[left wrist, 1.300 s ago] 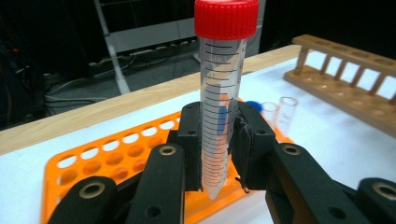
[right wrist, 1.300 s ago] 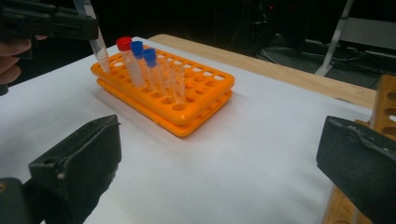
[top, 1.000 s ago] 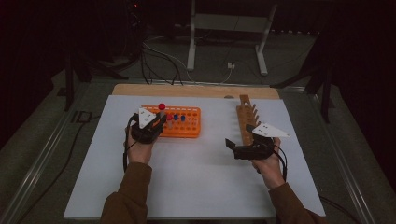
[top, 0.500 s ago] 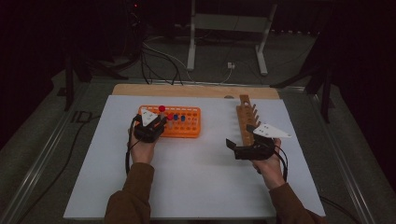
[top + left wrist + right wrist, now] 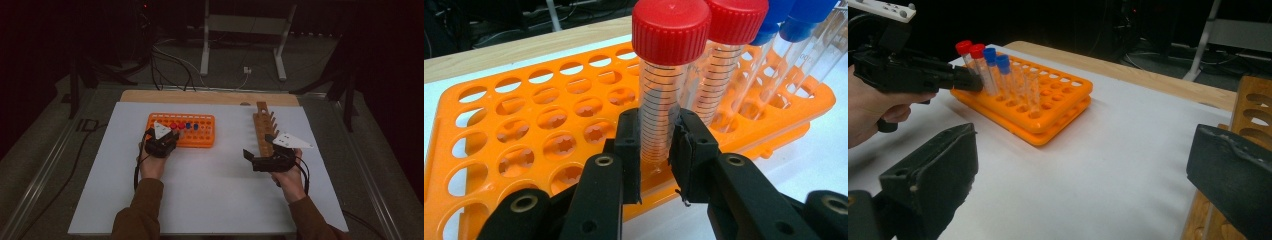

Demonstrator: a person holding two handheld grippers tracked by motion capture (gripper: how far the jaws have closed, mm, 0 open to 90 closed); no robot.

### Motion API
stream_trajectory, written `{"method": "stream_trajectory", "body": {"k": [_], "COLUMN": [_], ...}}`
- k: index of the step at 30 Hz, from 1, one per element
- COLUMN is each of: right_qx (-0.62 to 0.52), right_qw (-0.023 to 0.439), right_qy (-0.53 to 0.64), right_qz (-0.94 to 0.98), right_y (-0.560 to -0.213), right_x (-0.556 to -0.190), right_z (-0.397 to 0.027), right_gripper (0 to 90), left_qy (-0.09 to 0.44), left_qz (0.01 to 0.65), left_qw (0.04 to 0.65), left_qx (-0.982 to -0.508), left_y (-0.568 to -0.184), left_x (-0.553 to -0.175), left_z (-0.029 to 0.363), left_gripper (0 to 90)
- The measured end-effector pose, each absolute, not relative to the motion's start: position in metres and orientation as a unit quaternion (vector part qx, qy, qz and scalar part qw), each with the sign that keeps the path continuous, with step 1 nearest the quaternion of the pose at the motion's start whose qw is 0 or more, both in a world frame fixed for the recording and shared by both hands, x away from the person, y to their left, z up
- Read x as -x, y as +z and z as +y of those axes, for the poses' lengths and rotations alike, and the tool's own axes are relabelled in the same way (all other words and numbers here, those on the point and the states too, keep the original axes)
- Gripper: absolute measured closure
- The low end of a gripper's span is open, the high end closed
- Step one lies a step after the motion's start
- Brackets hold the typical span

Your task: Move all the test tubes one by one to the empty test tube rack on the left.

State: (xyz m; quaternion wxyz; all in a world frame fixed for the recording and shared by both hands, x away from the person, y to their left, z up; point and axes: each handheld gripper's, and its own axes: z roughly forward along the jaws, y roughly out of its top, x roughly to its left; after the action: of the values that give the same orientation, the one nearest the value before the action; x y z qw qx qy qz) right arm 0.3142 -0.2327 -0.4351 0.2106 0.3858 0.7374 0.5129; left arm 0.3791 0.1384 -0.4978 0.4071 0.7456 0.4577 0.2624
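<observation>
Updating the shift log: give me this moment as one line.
left gripper: shut on red-capped tube | tube: entering orange rack | right gripper: open, empty, beside wooden rack

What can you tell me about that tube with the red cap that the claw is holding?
The red-capped tube is a clear plastic tube with black measuring lines down its side and a ribbed red screw cap. It looks empty. It stands upright, its lower end in a hole at the front edge of the orange rack, beside a second red-capped tube. The left claw is shut on its lower part, one black pad pressing each side. From the right claw's camera it stands at the end of a row of four tubes.
</observation>
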Motion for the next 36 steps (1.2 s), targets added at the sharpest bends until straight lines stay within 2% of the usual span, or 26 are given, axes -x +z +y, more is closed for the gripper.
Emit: {"method": "stream_trajectory", "body": {"k": [6,11,17,27,36], "right_qx": [-0.386,-0.387,-0.389,-0.389,-0.390], "right_qw": [0.212,0.214,0.218,0.226,0.242], "right_qy": [0.513,0.515,0.515,0.511,0.514], "right_qz": [0.737,0.734,0.732,0.732,0.724], "right_y": [-0.436,-0.436,-0.436,-0.440,-0.450], "right_x": [-0.314,-0.314,-0.314,-0.312,-0.302], "right_z": [-0.235,-0.237,-0.240,-0.247,-0.256], "right_gripper": [0.6,0.6,0.6,0.6,0.6], "left_qy": [0.256,0.257,0.244,0.241,0.264], "left_qz": [0.468,0.482,0.498,0.467,0.445], "left_qw": [0.406,0.407,0.444,0.509,0.520], "left_qx": [-0.742,-0.732,-0.704,-0.682,-0.679], "left_y": [-0.498,-0.495,-0.481,-0.452,-0.448], "left_x": [-0.380,-0.376,-0.362,-0.320,-0.279], "left_z": [0.139,0.147,0.165,0.188,0.203], "left_gripper": [73.4,59.1,41.8,16.6,3.7]}}
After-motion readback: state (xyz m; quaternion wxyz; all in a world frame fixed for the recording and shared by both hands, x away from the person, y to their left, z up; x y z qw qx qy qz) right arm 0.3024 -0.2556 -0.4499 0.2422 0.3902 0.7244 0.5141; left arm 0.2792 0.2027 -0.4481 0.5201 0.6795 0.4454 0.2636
